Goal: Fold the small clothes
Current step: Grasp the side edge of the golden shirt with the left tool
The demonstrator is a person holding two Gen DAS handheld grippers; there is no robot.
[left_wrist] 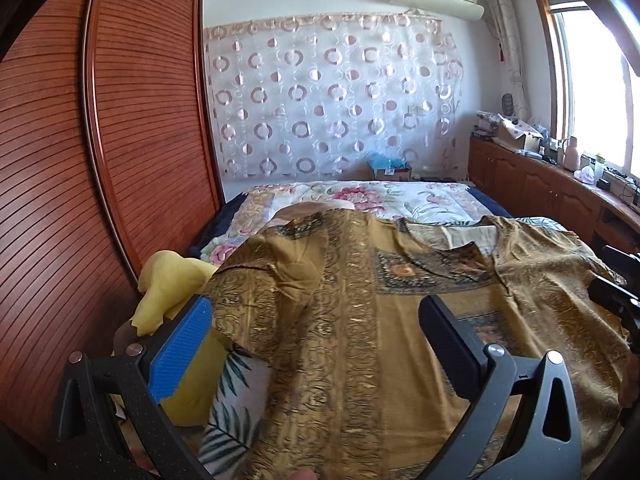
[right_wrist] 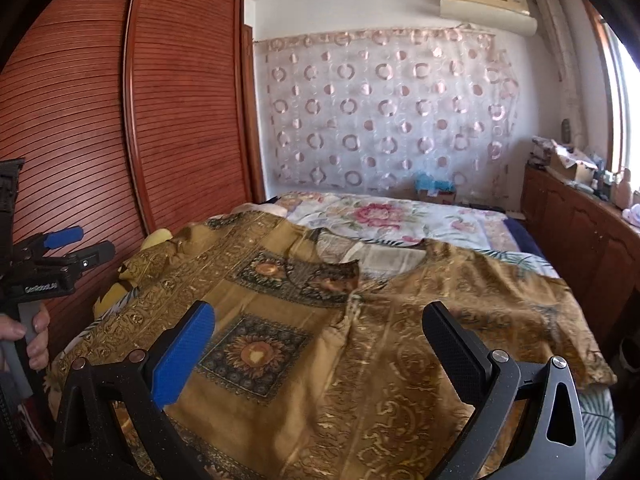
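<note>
An ochre patterned top (left_wrist: 360, 320) lies spread flat on the bed with its neckline (right_wrist: 380, 256) at the far side. My left gripper (left_wrist: 316, 324) hovers open over the top's left half, blue pad (left_wrist: 180, 352) by the left sleeve edge, nothing between its fingers. My right gripper (right_wrist: 320, 332) stands open above the top's lower middle, also holding nothing. In the right wrist view the left gripper (right_wrist: 98, 239) shows at the left edge, held by a hand (right_wrist: 36, 332). A yellow garment (left_wrist: 172, 292) lies crumpled beside the left sleeve, partly under the top.
A floral quilt (right_wrist: 380, 216) covers the bed beyond the top. Louvred wooden wardrobe doors (left_wrist: 100, 160) stand close on the left. A low wooden cabinet (left_wrist: 540, 184) with clutter runs under the window on the right. A cardboard box (left_wrist: 394, 172) sits at the bed's head.
</note>
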